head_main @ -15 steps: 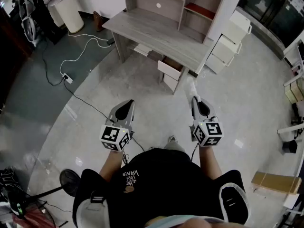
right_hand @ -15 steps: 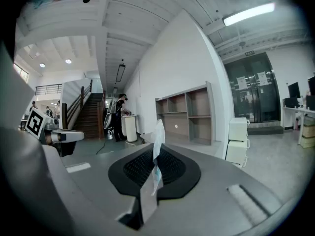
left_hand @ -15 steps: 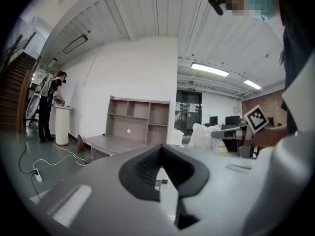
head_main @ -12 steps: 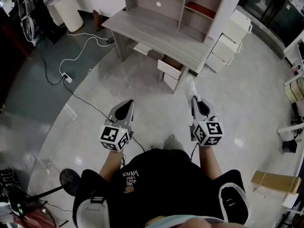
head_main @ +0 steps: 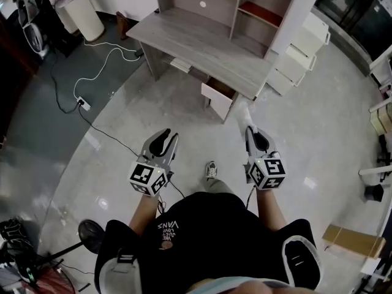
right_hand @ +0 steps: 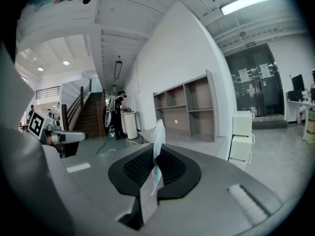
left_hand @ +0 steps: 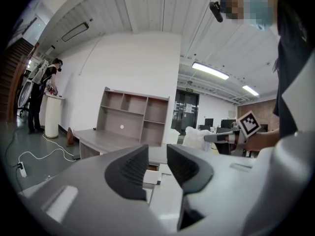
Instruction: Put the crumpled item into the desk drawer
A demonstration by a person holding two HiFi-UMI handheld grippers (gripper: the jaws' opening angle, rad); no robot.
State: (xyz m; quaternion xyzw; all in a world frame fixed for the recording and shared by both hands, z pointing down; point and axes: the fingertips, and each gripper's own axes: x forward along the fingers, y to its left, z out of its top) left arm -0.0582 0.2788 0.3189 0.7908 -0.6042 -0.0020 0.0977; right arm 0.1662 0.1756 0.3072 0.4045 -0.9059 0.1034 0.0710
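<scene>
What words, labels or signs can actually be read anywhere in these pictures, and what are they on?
"VANS": on the person's black shirt, upside down in the head view.
Too blurred to read: the smaller print beside it.
Too small to read: the green sign above the glass doors, left gripper view.
Too small to read: the papers on the glass doors, right gripper view.
No words, only square patterns: the marker cubes.

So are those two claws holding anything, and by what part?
The right gripper pinches the white crumpled item by a thin flattened edge; its bulk sticks out past the jaws. The left gripper holds nothing, jaws apart.
</scene>
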